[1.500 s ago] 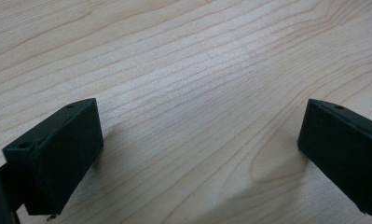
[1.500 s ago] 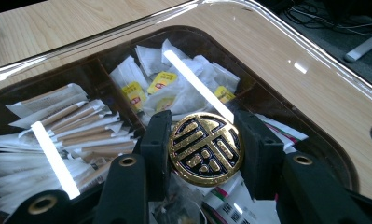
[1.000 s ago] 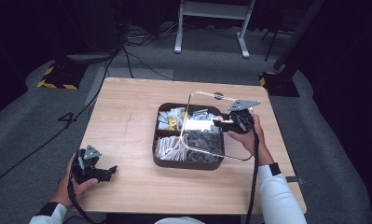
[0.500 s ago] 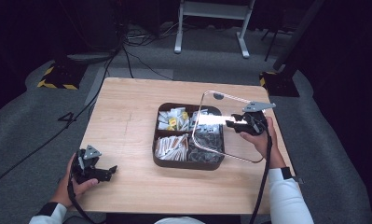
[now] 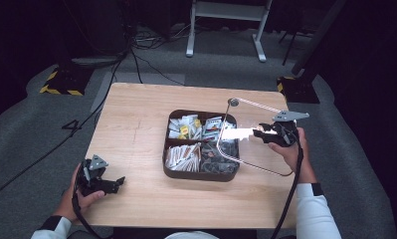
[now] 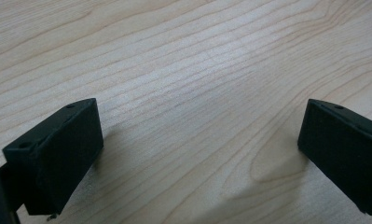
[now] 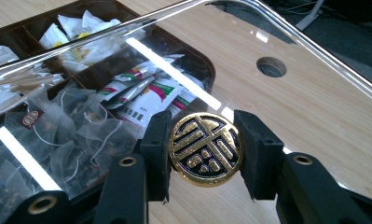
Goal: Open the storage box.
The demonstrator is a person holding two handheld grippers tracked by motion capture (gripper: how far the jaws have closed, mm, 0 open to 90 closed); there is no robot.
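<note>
A dark brown compartment box [image 5: 196, 175] sits at the table's middle, with sachets [image 5: 183, 155] and tea bags [image 5: 221, 164] in it. My right gripper [image 5: 262, 133] is shut on the round gold knob [image 7: 205, 148] of the box's clear lid [image 5: 250, 142], held tilted over the box's right edge and the table beside it. Through the lid [image 7: 127, 70] I see tea bags [image 7: 67, 126], printed sachets [image 7: 146, 100] and the box's rim [image 7: 200, 65]. My left gripper [image 5: 114, 183] rests at the front left, its jaws wide apart over bare wood [image 6: 200, 140].
The wooden table [image 5: 136, 124] has bare room left of the box and along the front. A small round hole [image 7: 271, 66] shows near the lid's far corner. Beyond the table stand a white frame [image 5: 226, 10] and floor cables [image 5: 151, 64].
My right gripper has carried the lid rightwards, from above the box to past its right edge. The left gripper has stayed put.
</note>
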